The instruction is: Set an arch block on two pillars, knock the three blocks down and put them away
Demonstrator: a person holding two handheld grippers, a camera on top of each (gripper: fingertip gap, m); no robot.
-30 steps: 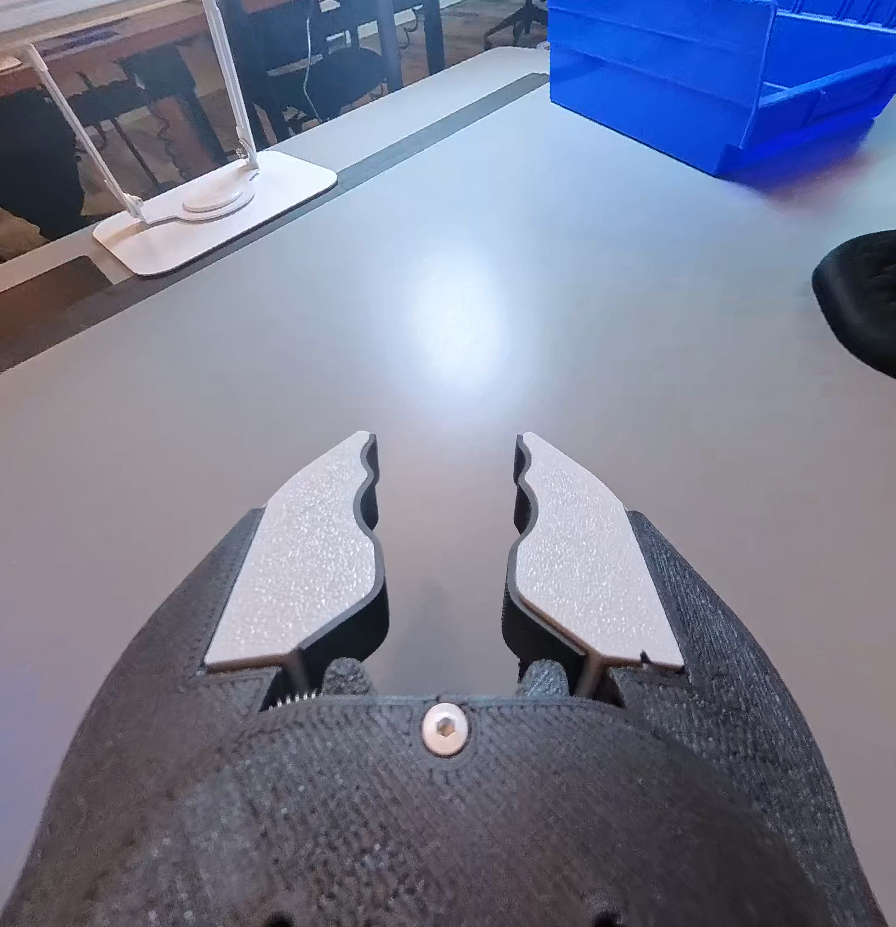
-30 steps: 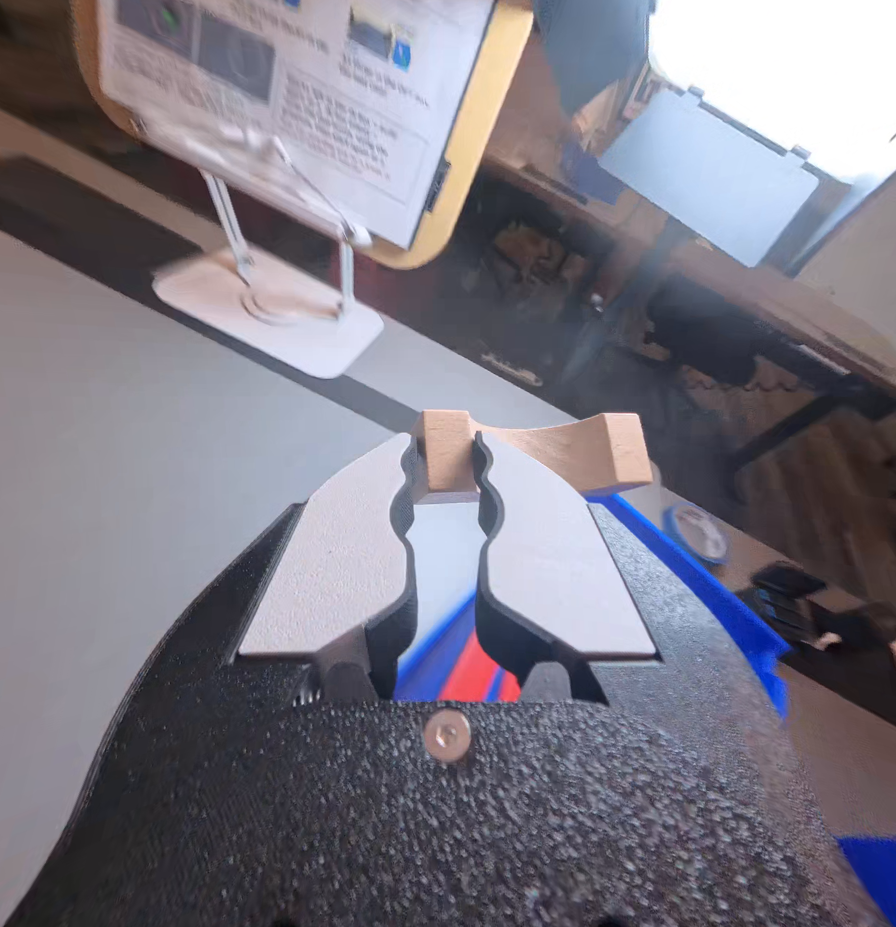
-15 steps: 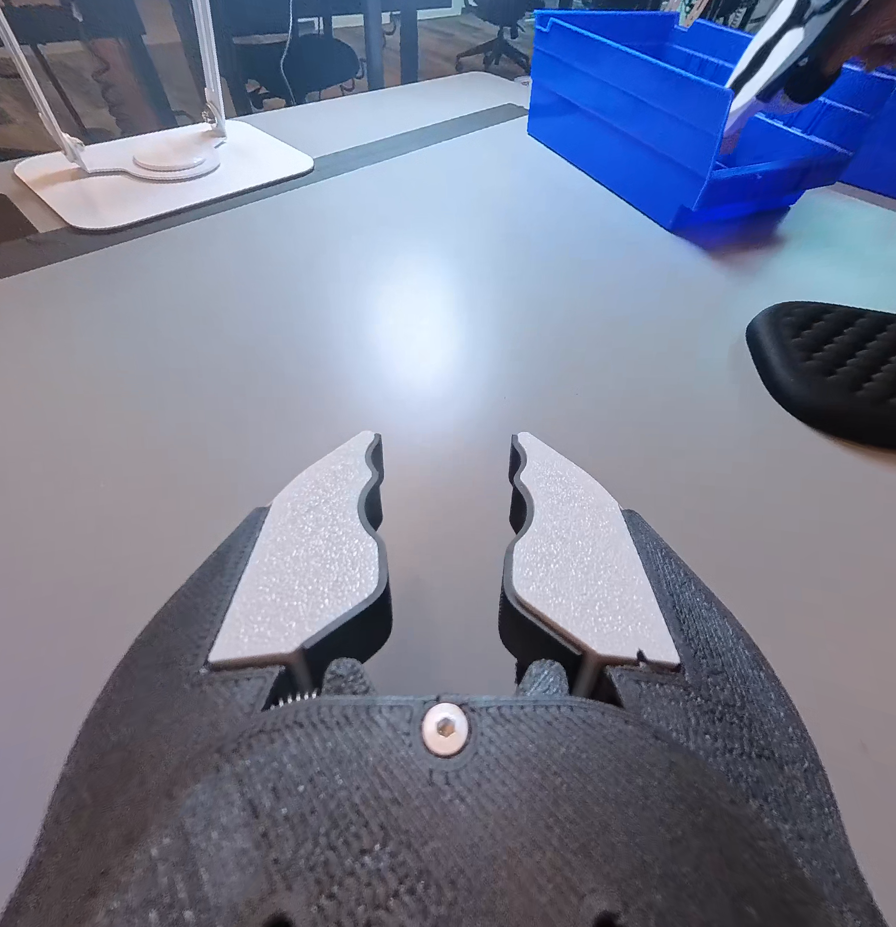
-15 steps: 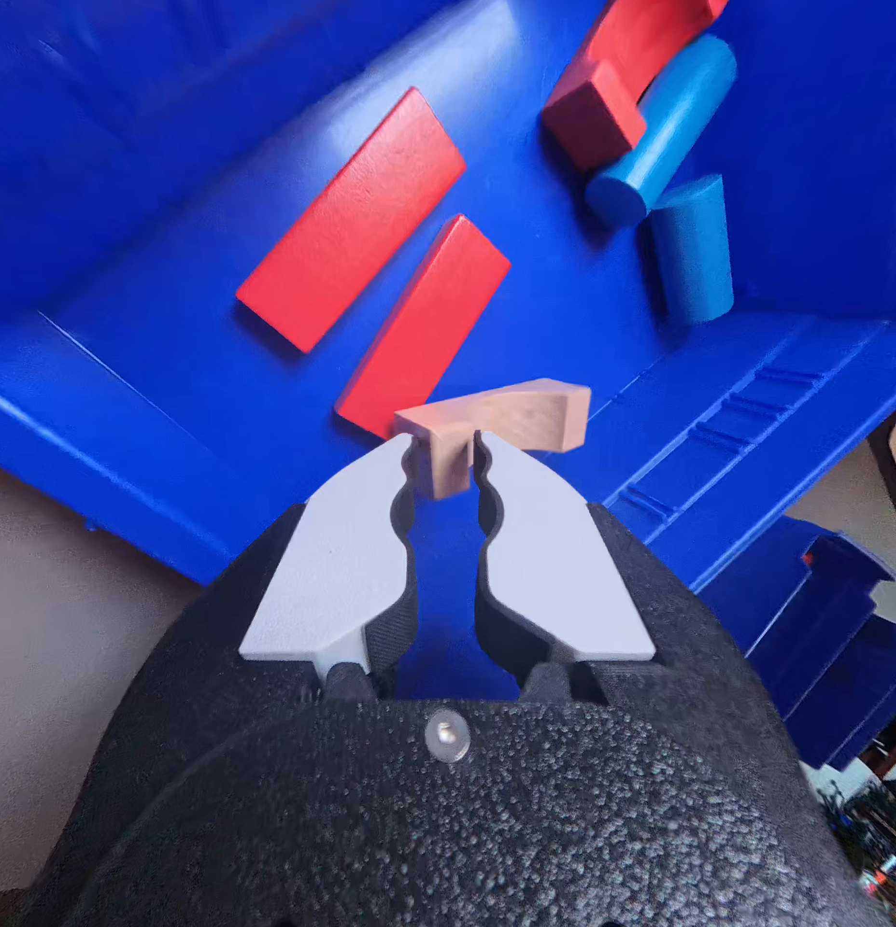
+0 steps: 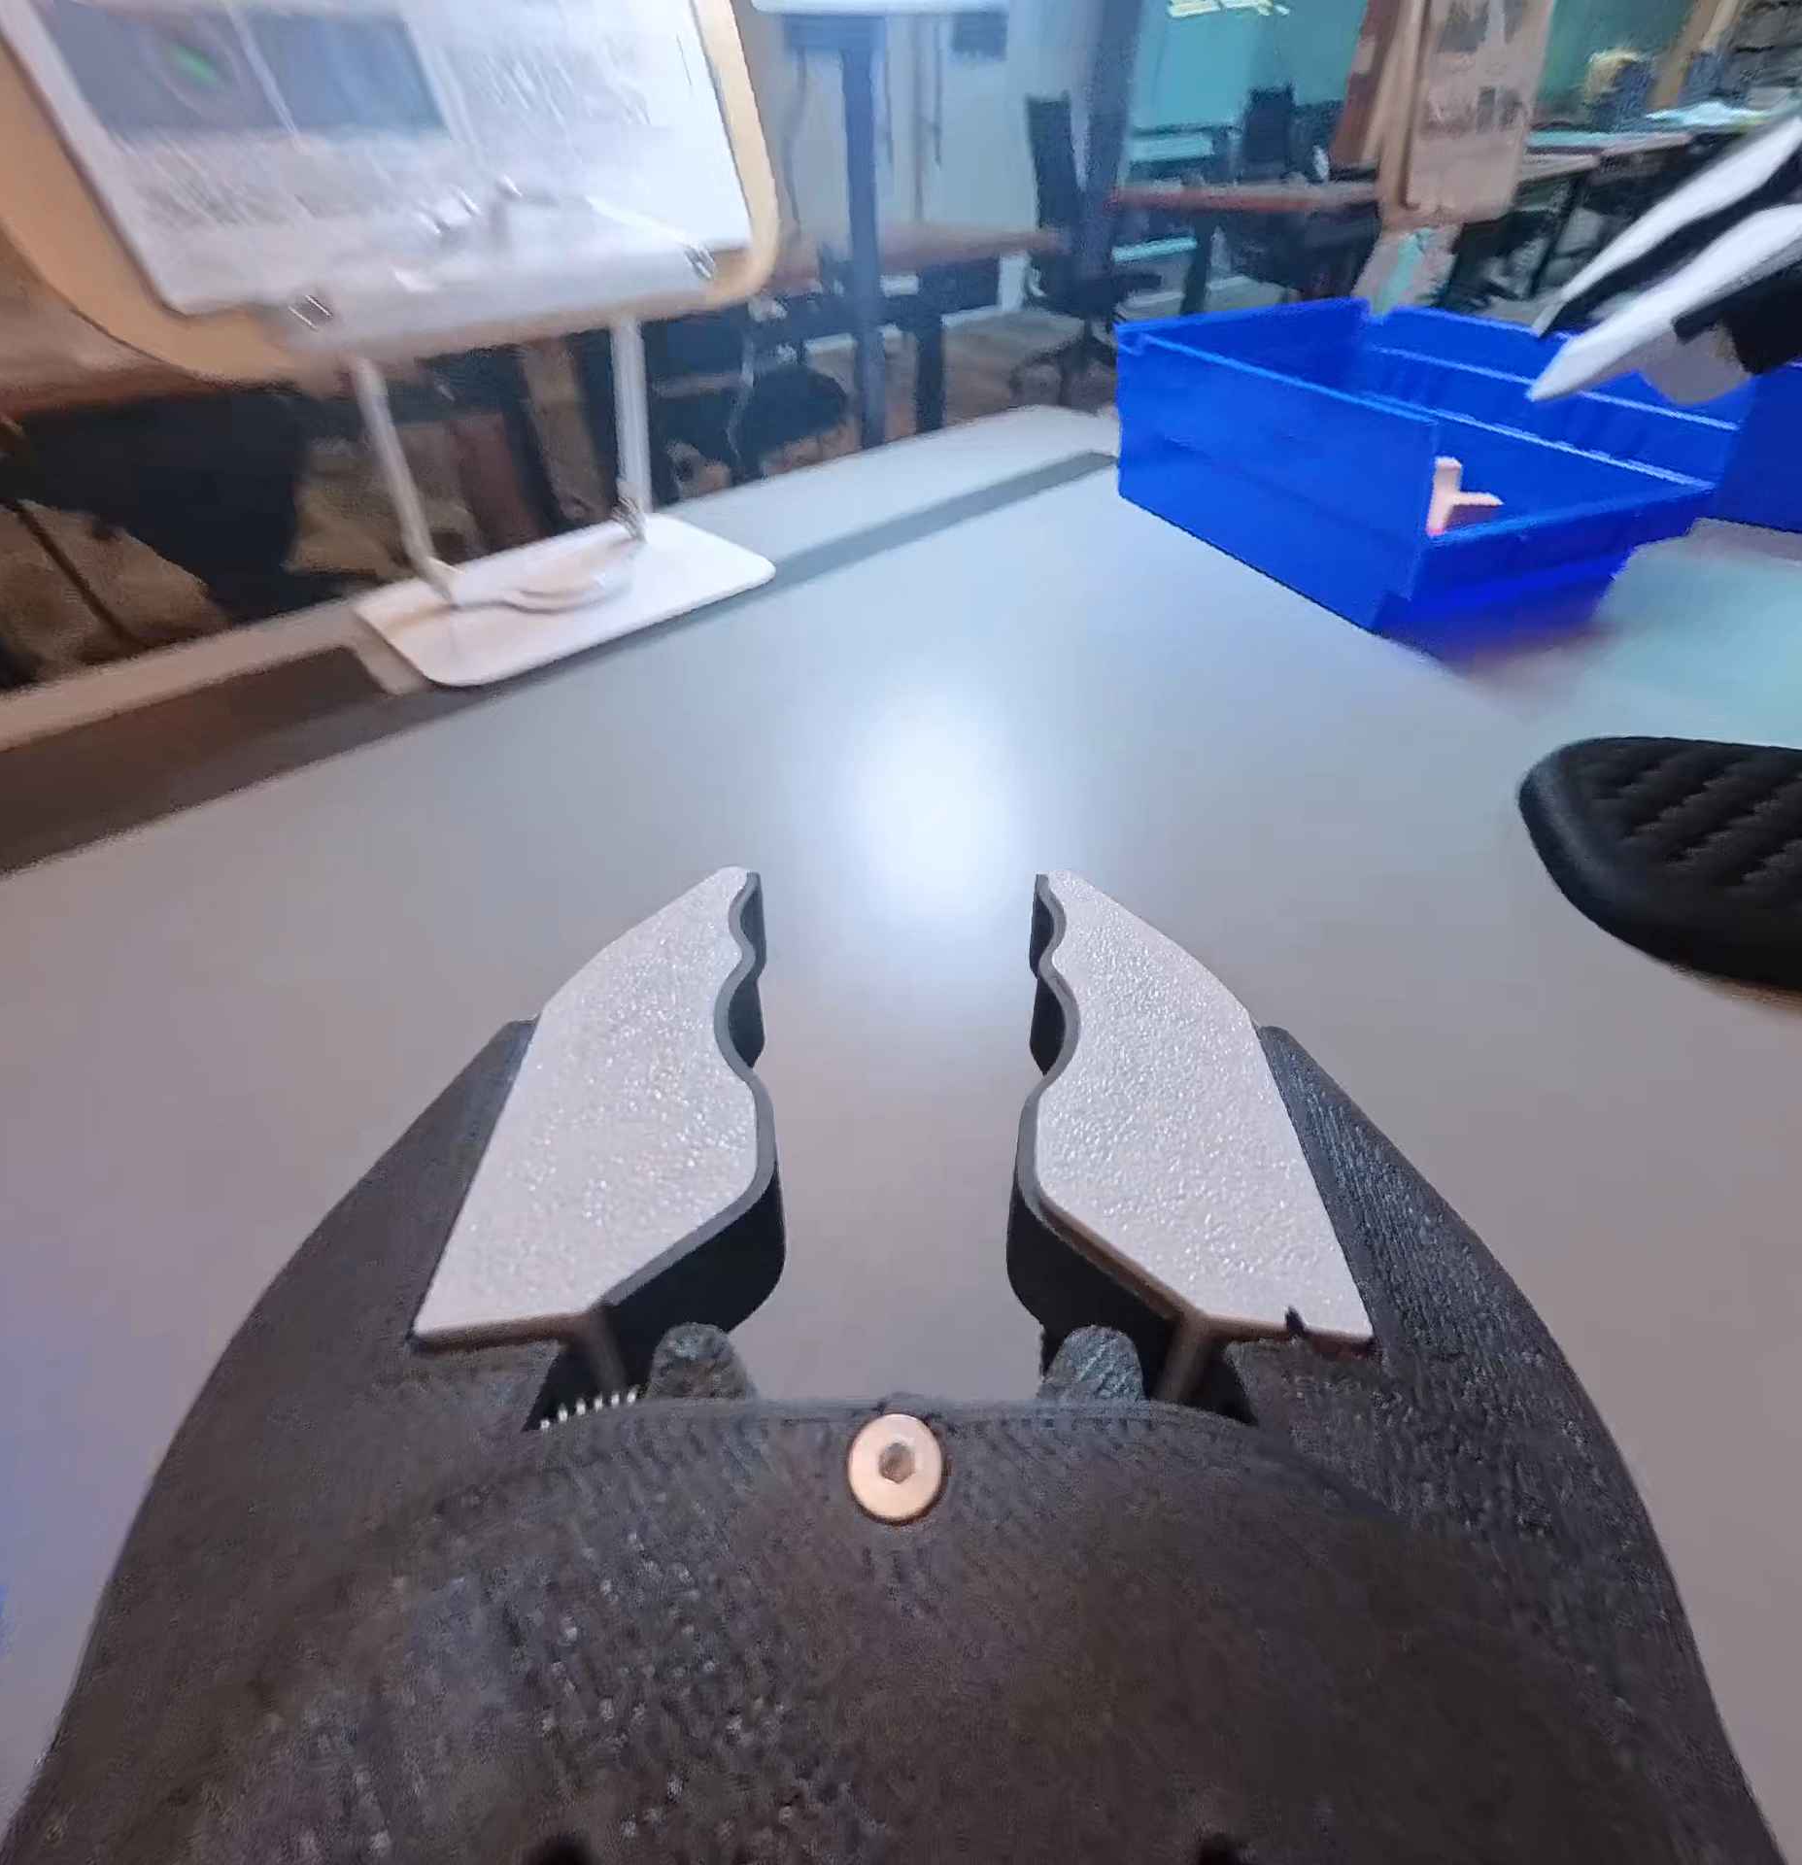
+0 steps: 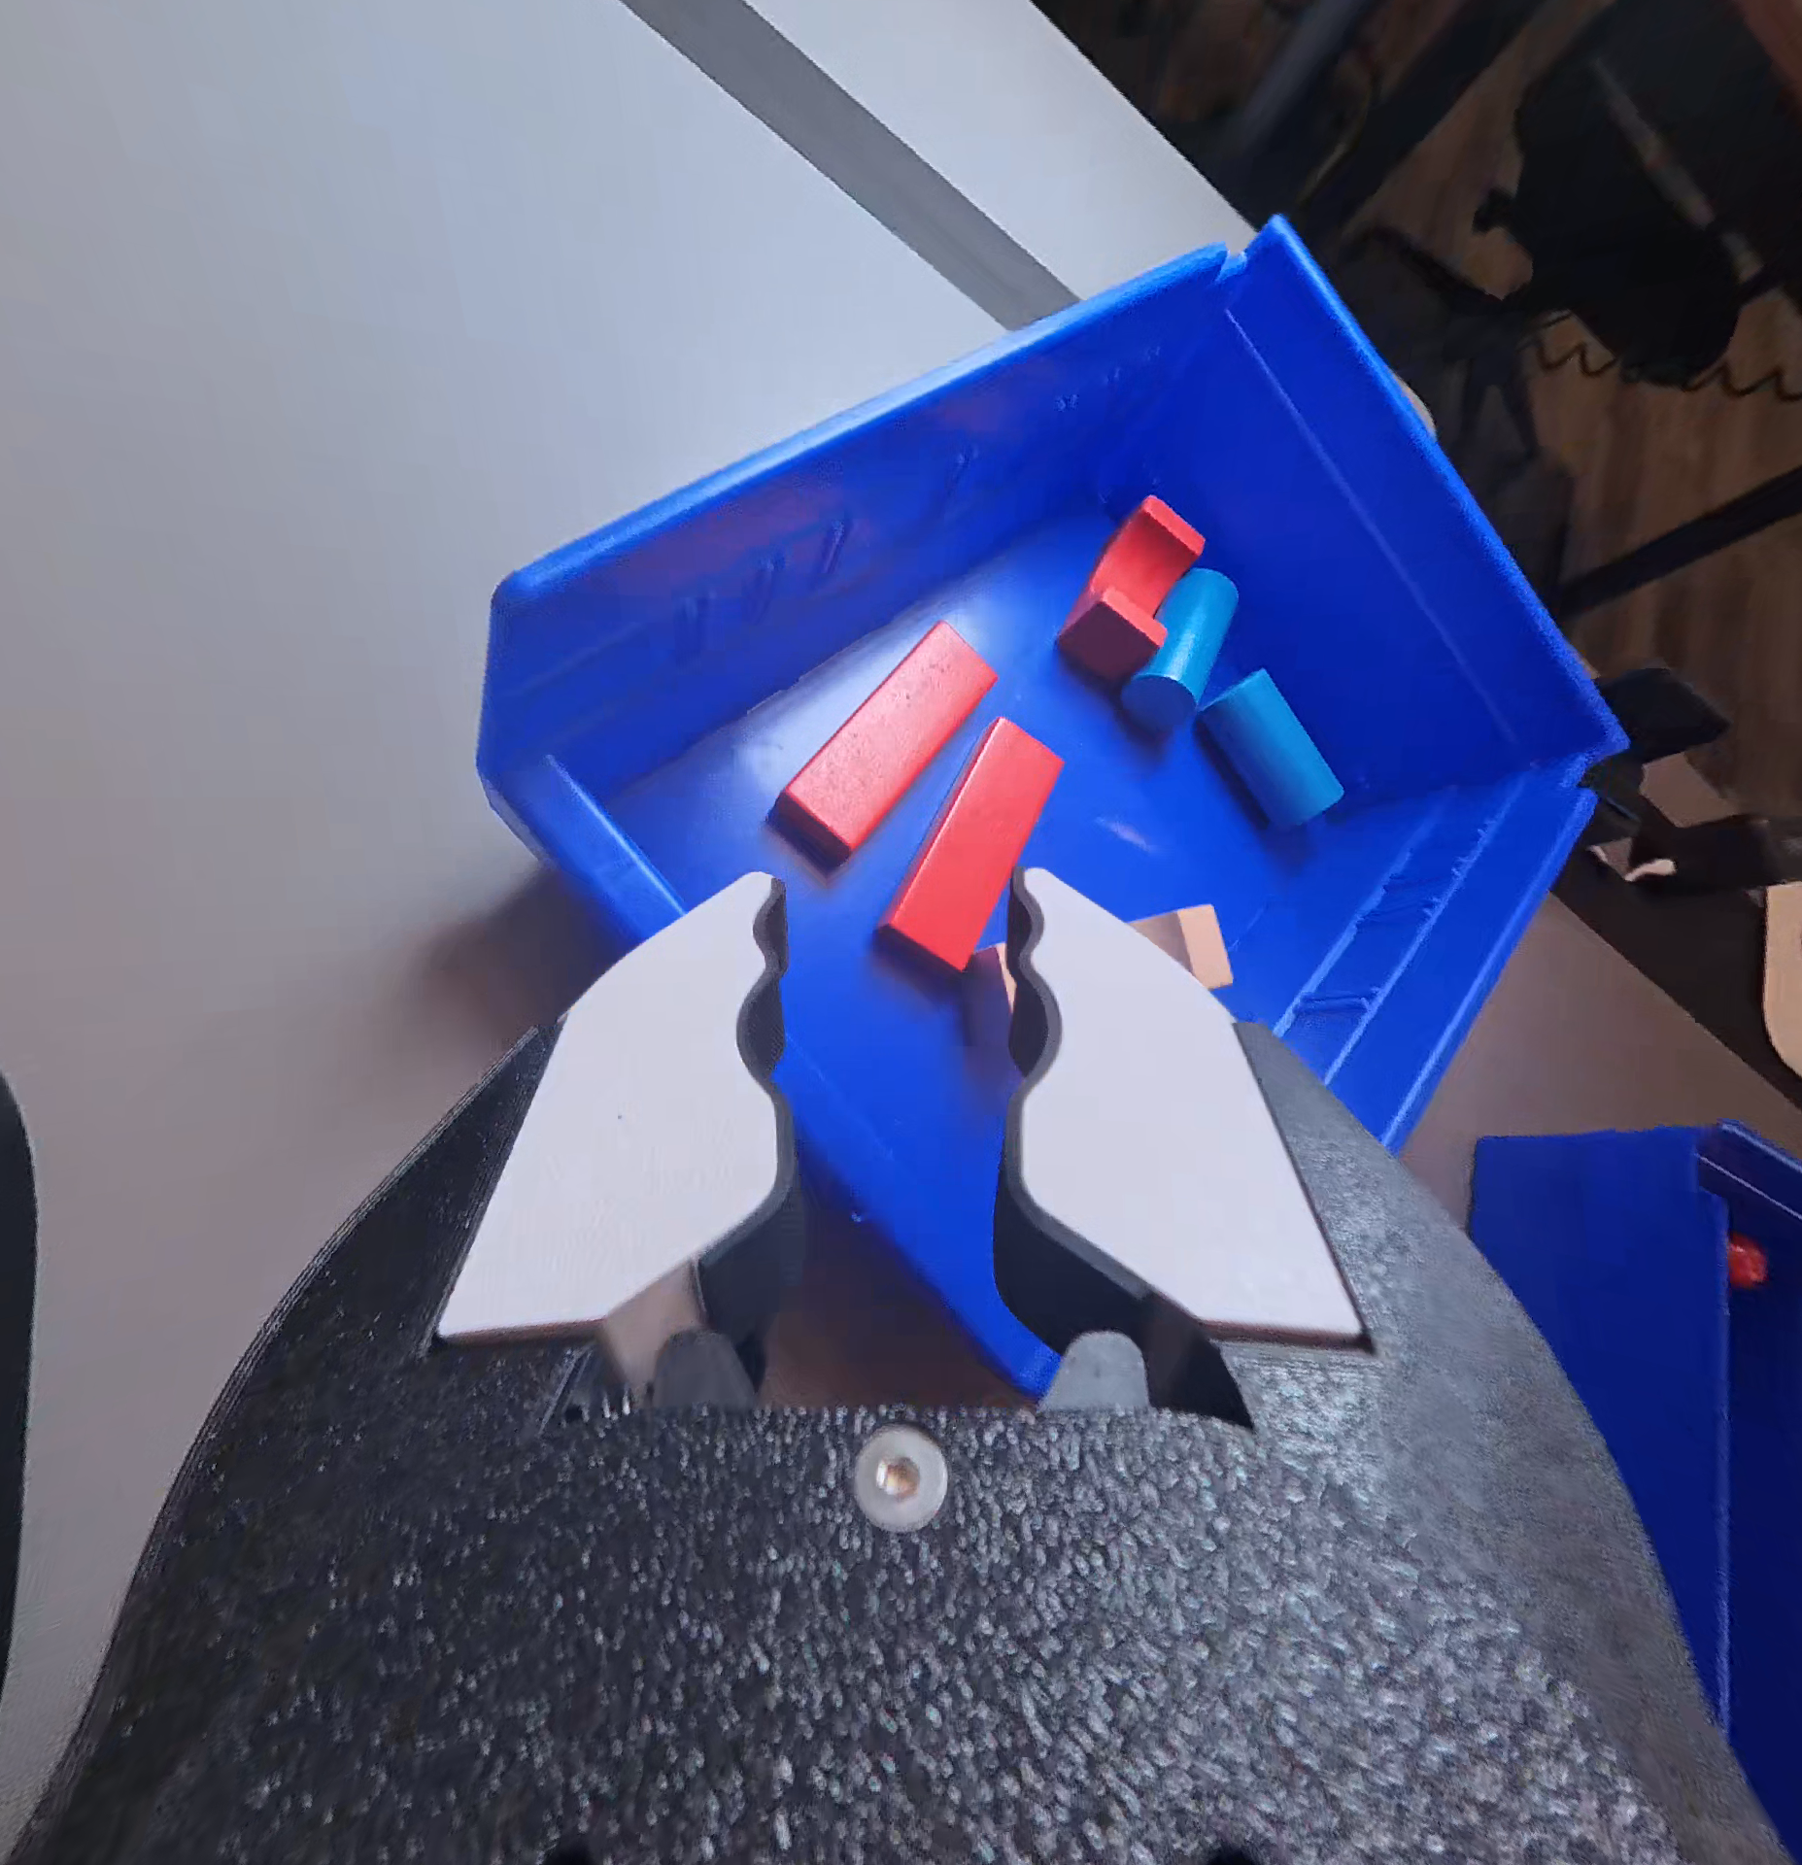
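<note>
My right gripper (image 6: pixel 896 888) is open and empty, held above the near end of a blue bin (image 6: pixel 735 525). A plain wooden arch block (image 6: pixel 1194 944) lies in the bin, partly hidden behind my right finger. The bin also holds two flat red blocks (image 6: pixel 886 747), a red arch (image 6: pixel 1129 595) and two blue cylinders (image 6: pixel 1270 747). My left gripper (image 5: pixel 894 888) is open and empty, low over the grey table. In the left wrist view the bin (image 5: pixel 1280 474) stands at the far right, a corner of the wooden arch (image 5: pixel 1457 500) shows inside it, and the right gripper (image 5: pixel 1684 293) hangs above it.
A white stand (image 5: pixel 563 595) carrying a board stands at the table's far edge on the left. A black textured pad (image 5: pixel 1704 848) lies on the right of the table. A second blue bin (image 6: pixel 1684 1362) sits beside the first. Spacing between my two grippers at the tips: around 45 cm.
My right gripper has opened and let go of the wooden arch, which now lies in the bin; the gripper has drawn back and up. The left gripper's view has tilted up.
</note>
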